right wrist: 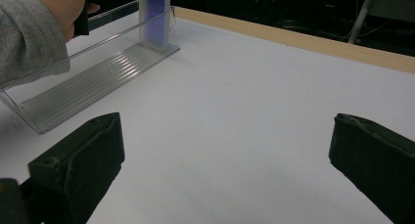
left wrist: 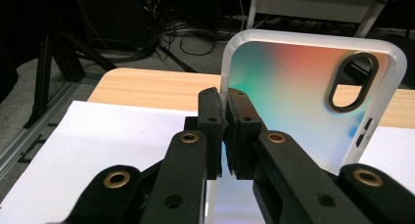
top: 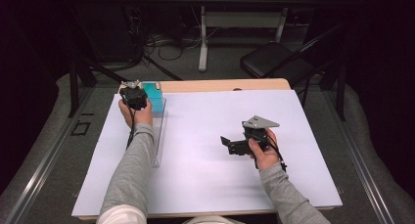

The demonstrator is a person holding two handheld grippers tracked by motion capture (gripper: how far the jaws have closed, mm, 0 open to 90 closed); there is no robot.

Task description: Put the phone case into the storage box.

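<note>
My left gripper (left wrist: 226,131) is clamped on the phone case (left wrist: 303,97) edge (case upright, ahead of it). My right gripper (right wrist: 225,150) is spread wide over bare sheet (right wrist: 244,97).

Dark room; grey floor (top: 44,150); black folding chair (top: 274,60); white table legs (top: 203,35); tangled cables (top: 166,40) on floor.

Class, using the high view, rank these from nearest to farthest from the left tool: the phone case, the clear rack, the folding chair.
1. phone case, gripped in the left tool.
2. clear rack, under it, table's left side.
3. folding chair, on the floor beyond the table, right.
</note>
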